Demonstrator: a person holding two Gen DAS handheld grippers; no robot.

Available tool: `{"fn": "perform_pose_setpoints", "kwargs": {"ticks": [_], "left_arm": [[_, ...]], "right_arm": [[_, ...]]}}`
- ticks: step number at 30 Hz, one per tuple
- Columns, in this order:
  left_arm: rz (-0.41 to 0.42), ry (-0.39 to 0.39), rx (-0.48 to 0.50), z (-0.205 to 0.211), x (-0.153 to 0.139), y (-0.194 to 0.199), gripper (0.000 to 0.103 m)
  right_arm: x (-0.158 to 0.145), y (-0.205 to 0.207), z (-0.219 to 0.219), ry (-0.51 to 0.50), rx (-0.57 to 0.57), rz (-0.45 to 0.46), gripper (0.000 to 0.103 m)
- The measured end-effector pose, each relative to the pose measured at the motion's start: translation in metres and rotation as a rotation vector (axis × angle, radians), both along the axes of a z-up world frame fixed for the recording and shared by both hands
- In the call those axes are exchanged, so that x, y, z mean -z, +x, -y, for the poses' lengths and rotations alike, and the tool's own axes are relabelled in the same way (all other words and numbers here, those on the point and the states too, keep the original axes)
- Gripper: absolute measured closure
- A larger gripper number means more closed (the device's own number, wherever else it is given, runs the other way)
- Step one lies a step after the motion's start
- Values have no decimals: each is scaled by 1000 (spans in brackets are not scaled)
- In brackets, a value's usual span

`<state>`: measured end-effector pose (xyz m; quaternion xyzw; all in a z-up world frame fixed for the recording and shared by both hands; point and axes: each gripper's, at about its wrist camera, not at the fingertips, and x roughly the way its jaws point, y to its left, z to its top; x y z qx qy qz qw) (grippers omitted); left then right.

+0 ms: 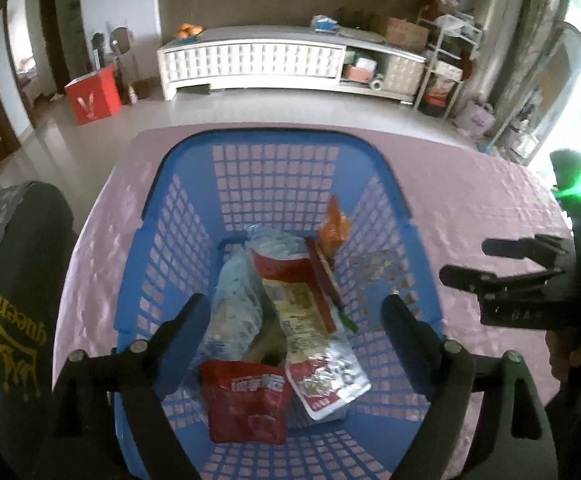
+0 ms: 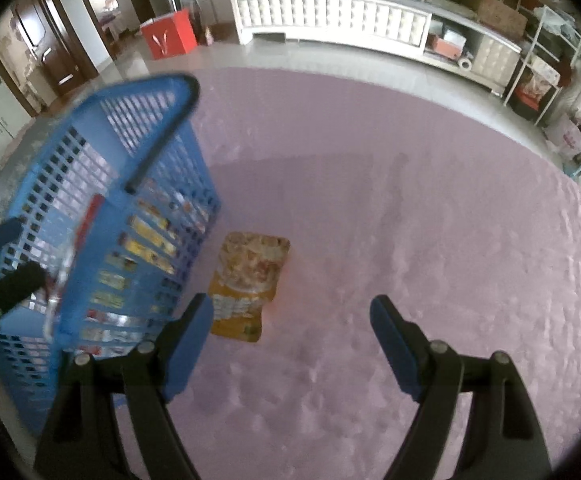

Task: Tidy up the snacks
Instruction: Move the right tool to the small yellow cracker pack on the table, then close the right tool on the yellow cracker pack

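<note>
Blue basket [image 1: 374, 200] holds snack packets [image 1: 314, 320] (one yellow pouch [image 2: 250, 280] outside).

Left wrist camera looks steeply into the blue basket [image 1: 178, 184]; right views beside it.

We see a blue plastic lattice basket [image 1: 178, 240], a red foil snack pouch [image 1: 246, 404], a yellow printed snack packet [image 2: 246, 284], and a pale pink textured tablecloth [image 2: 410, 220].

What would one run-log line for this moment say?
left gripper: open over blue basket | right gripper: open above yellow snack packet on pink cloth
</note>
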<state>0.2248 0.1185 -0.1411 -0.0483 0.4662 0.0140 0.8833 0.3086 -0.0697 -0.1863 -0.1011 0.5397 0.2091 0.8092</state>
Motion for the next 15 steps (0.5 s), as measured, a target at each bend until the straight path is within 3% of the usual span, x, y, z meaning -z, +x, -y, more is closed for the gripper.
{"fn": "perform_pose_setpoints", "kwargs": {"ticks": [11,12,15], "left_arm": [[-7,39,-31,-5,6,4,6],[-9,37,-34,-5,6,5,0],[7,-7,-33,-10,3,5,1]], "right_arm": [[43,14,-22,-32,-79,-63,19],[46,14,-26,-28,-91,-71,19],[51,18,-33,-30,-102,-84,19]]}}
